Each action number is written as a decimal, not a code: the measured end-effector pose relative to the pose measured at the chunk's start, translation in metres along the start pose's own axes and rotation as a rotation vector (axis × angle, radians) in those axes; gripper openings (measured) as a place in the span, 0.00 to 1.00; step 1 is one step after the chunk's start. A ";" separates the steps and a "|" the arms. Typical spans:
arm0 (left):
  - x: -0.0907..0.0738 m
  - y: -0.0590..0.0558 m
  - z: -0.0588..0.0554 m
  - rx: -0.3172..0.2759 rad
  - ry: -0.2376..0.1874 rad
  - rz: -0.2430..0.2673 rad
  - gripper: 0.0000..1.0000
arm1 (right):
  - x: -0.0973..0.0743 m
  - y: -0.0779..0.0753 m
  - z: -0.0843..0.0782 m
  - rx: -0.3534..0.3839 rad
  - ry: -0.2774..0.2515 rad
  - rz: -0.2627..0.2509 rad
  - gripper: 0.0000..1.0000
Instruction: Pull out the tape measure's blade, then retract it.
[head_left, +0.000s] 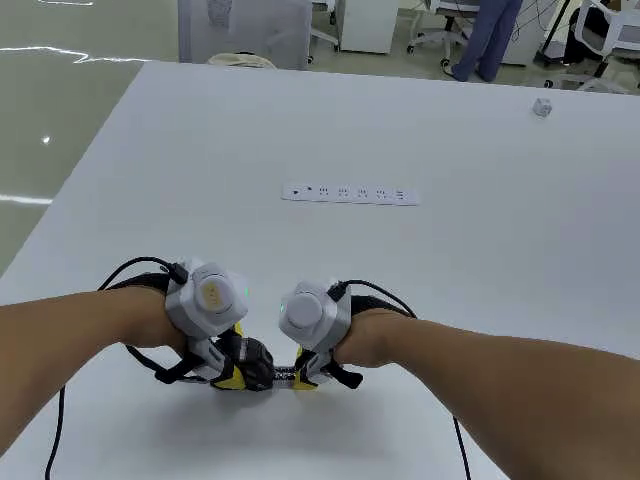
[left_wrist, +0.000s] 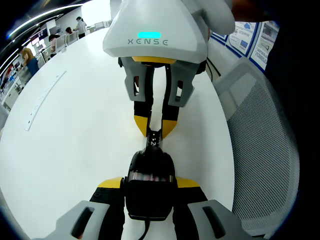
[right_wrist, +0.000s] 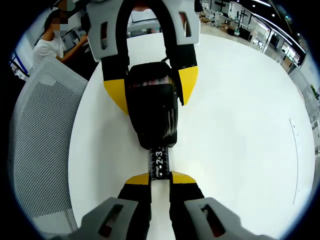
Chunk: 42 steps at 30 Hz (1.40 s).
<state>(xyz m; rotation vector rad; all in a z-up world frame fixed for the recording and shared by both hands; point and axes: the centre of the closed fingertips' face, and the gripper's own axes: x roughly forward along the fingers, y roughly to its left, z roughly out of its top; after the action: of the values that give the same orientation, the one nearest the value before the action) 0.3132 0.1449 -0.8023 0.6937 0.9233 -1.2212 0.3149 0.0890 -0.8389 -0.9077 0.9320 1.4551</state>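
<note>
On white table (head_left: 420, 130) | boxy black tape measure (left_wrist: 150, 186) clamped | flat blade (right_wrist: 159, 164) pinched

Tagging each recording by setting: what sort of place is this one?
Probably an open-plan office or lab: a large white table, wheeled office chairs on the glossy floor beyond it, and a mesh chair beside it.
</note>
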 end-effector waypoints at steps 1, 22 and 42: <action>0.000 0.000 0.000 0.001 0.000 0.000 0.34 | 0.000 0.000 -0.001 0.001 -0.001 0.000 0.11; 0.001 0.000 0.000 -0.009 0.004 -0.003 0.34 | -0.005 -0.001 -0.015 0.012 0.014 0.001 0.11; 0.000 0.001 -0.001 -0.002 0.004 0.005 0.34 | -0.011 0.000 -0.024 0.029 0.022 -0.005 0.11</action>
<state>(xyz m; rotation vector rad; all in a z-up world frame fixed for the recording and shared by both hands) 0.3142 0.1455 -0.8030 0.6971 0.9256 -1.2142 0.3168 0.0624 -0.8381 -0.9053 0.9641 1.4268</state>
